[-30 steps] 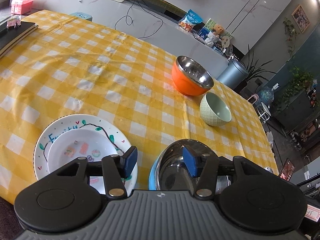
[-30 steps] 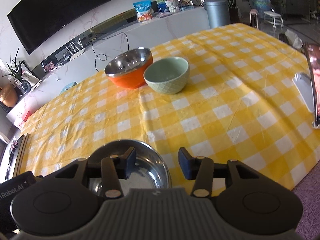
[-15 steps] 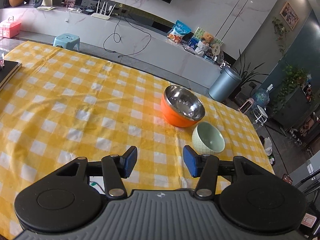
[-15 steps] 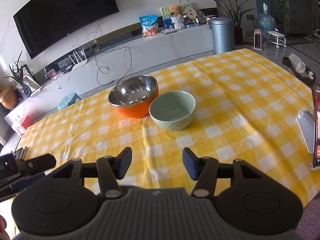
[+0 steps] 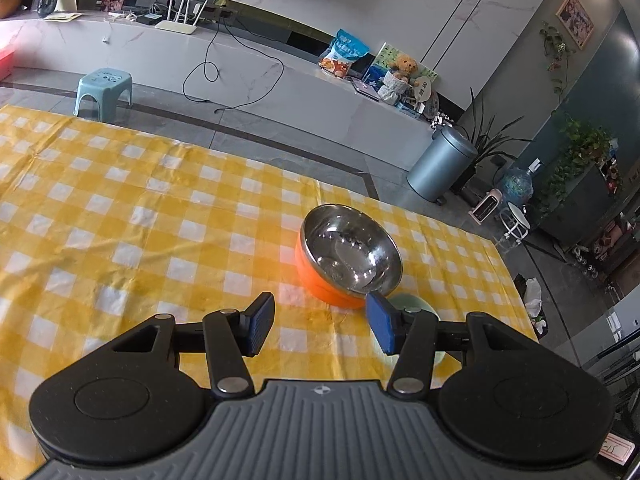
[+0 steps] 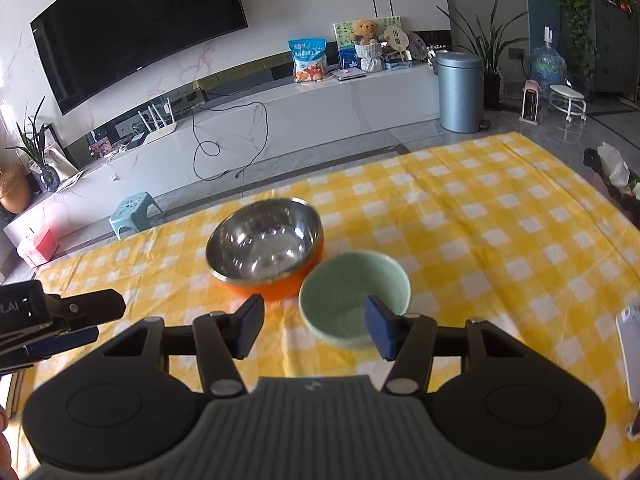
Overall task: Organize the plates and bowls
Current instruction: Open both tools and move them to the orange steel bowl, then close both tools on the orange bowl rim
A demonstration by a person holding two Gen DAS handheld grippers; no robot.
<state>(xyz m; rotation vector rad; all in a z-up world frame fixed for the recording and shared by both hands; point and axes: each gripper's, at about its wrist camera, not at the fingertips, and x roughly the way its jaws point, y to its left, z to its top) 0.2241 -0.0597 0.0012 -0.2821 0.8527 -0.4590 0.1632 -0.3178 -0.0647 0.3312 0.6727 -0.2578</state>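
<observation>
An orange bowl (image 5: 348, 260) with a shiny steel inside stands on the yellow checked tablecloth (image 5: 120, 200), and a pale green bowl (image 6: 354, 296) touches its near right side. My left gripper (image 5: 320, 320) hovers open and empty, short of the orange bowl. In the left wrist view its right finger hides most of the green bowl (image 5: 416, 304). My right gripper (image 6: 314, 326) is open above the near side of the green bowl and holds nothing. The orange bowl (image 6: 264, 240) lies just beyond. At the left edge of the right wrist view is my left gripper (image 6: 100, 320).
A white flat device (image 6: 630, 360) lies near the table's right edge. Beyond the table's far edge are a small blue stool (image 5: 104, 80), a grey bin (image 5: 440, 164) and a long white TV cabinet (image 6: 280, 108).
Both grippers rose and moved forward towards the two far bowls. The decorated plate and the steel bowl near the front edge dropped out of view. The right jaws widened slightly.
</observation>
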